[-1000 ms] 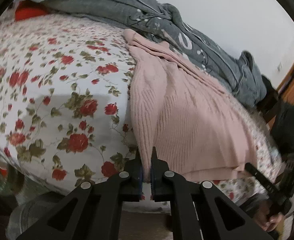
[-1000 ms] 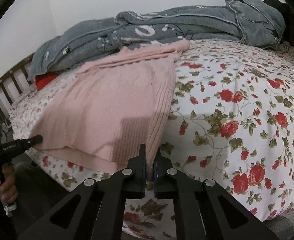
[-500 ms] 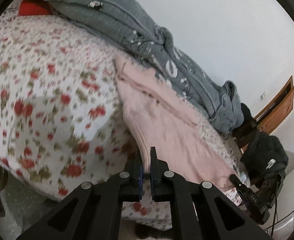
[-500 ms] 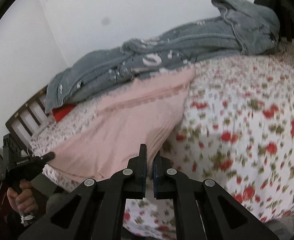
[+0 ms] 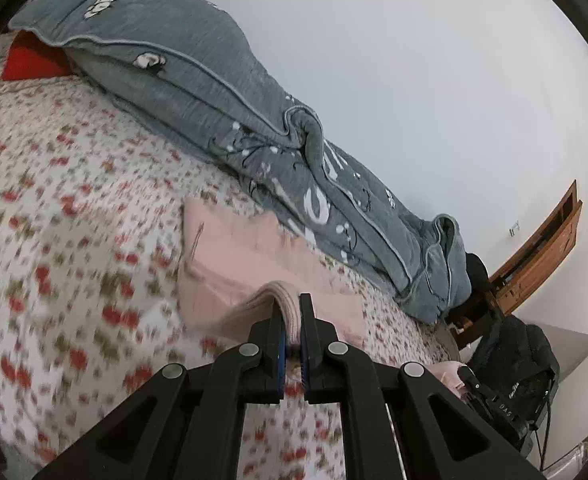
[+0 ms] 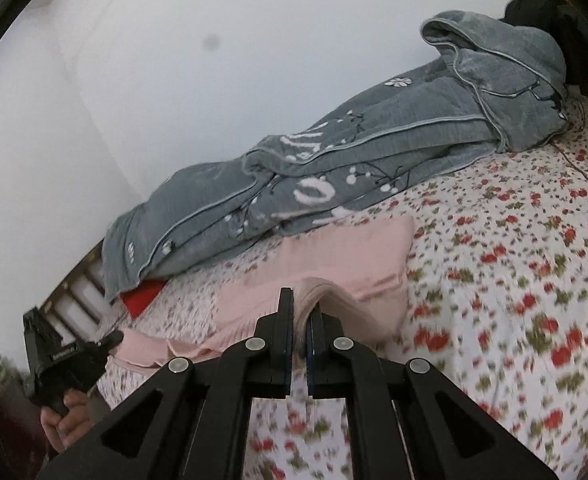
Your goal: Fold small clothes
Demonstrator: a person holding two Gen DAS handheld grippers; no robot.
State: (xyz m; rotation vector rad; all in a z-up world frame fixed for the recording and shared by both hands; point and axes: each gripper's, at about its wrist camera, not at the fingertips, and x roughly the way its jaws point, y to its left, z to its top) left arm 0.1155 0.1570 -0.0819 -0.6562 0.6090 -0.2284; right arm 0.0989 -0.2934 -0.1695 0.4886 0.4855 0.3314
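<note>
Pink ribbed knit: the sweater (image 5: pixel 230 256) lies on the floral bedsheet (image 5: pixel 66 216), partway across the bed and just short of the grey quilt (image 5: pixel 222 92) bunched along the wall.

Left wrist view, left to right. Sheet at left carries nothing; its pattern is motion-blurred. A red item (image 5: pixel 26 62) sits at far upper left, partly under the quilt's end. The sweater's far portion is flat, its left edge running straight, one far corner close to the quilt's hem. The near edge is raised into a rounded fold and pinched between the fingers of the left gripper (image 5: pixel 290 320), jaws pressed together on the knit. At right, beyond the bed's end: a wooden frame (image 5: pixel 542 240), a black bag (image 5: pixel 522 360), and the right gripper (image 5: pixel 490 396), with pink fabric at its tip.

Right wrist view, left to right. The left gripper (image 6: pixel 110 338) shows at lower left, hand beneath it, pink hem at its tip. A slatted headboard (image 6: pixel 78 292) stands behind. The sweater (image 6: pixel 334 256) spans the middle, near edge lifted off the sheet. The right gripper (image 6: pixel 301 312) is closed on a stacked fold of that edge. Right of the sweater, the bedsheet (image 6: pixel 514 260) lies bare to the frame's edge; the quilt (image 6: pixel 374 152) bounds the far side.
</note>
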